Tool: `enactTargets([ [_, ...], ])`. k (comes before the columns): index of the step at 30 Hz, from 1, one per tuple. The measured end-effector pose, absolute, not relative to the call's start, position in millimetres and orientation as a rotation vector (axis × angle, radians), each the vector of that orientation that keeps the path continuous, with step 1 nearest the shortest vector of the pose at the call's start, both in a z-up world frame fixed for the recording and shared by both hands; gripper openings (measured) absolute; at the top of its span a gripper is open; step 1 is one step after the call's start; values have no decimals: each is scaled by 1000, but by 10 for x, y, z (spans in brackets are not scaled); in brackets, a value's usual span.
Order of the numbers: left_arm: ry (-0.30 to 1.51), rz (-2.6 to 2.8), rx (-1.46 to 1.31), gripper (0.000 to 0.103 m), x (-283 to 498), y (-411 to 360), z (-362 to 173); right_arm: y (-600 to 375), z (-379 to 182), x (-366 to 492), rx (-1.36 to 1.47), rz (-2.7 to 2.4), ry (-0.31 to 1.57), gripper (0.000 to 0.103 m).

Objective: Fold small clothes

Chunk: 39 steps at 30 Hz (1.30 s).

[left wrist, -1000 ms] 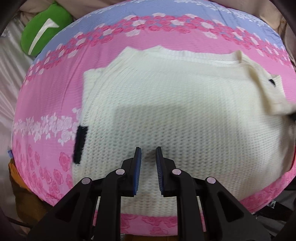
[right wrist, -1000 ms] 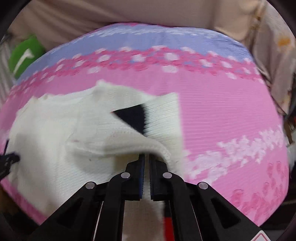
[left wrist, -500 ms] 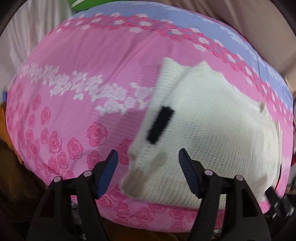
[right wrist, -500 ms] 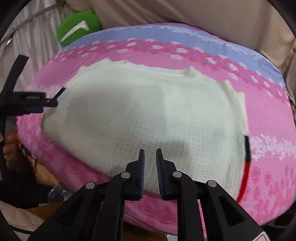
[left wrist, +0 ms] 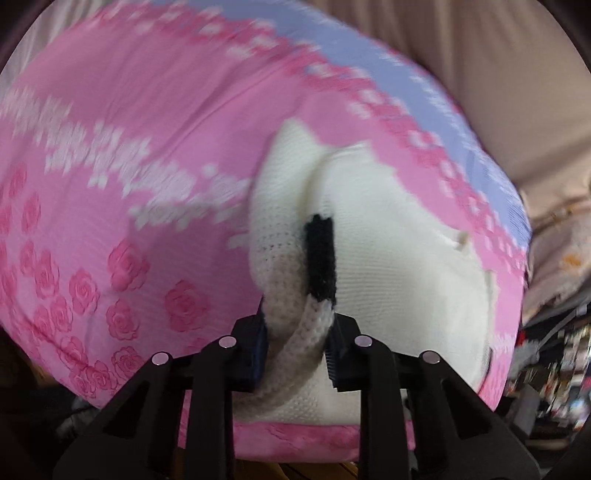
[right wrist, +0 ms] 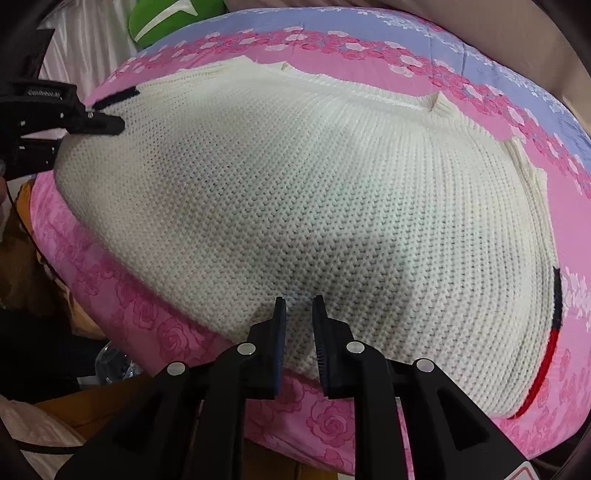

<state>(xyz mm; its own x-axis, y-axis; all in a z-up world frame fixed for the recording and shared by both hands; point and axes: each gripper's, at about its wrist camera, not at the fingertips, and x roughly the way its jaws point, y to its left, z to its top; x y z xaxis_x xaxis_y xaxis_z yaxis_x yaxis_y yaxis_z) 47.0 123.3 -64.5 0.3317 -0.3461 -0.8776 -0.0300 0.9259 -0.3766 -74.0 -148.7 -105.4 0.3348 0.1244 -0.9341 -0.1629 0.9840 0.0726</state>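
A cream knitted sweater (right wrist: 314,206) lies spread over a pink rose-patterned bedsheet (right wrist: 424,77), filling the middle of the right wrist view. In the left wrist view, the left claw (left wrist: 297,350) at lower centre is closing on a bunched sweater edge just below a black knit patch (left wrist: 320,258); that view is blurred. The right claw (right wrist: 298,339) hangs narrowly parted, nothing between its fingers. A green plush (right wrist: 173,20) is cut off at the upper left of the right wrist view.
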Motion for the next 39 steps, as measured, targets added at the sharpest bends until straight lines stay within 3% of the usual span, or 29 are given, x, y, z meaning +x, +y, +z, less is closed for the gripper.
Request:
enactTargets([
  [4, 1143, -381, -247, 23, 401, 558, -108, -1774, -792, -1000, 7, 156, 1164, 19],
  [8, 1128, -557, -123, 23, 282, -362, 60, -2146, -592, -1337, 43, 89, 1129, 20],
  [13, 1172, -711, 79, 23, -19, -1504, -309, -2622, -549, -1724, 101, -32, 1120, 22],
  [18, 1249, -727, 278, 23, -298, -2216, -1034, -3084, -646, -1975, 203, -140, 1135, 22],
  [23, 1214, -699, 255, 34, -334, -2197, -872, -3348, -597, -1926, 264, -157, 1097, 23],
  [25, 1176, -684, 186, 40, -334, -1943, -614, -3415, -513, -1815, 311, -136, 1053, 38],
  [28, 1098, -585, 96, 56, -280, -1464, -246, -3449, -421, -1607, 361, -64, 1008, 49],
  [34, 1153, -336, 20, 57, -129, -702, -378, -3255, -443, -1057, 417, 80, 1016, 68],
  [39, 1215, -301, -6, 57, -186, -595, -597, -3055, -717, -752, 434, 113, 1120, 68],
])
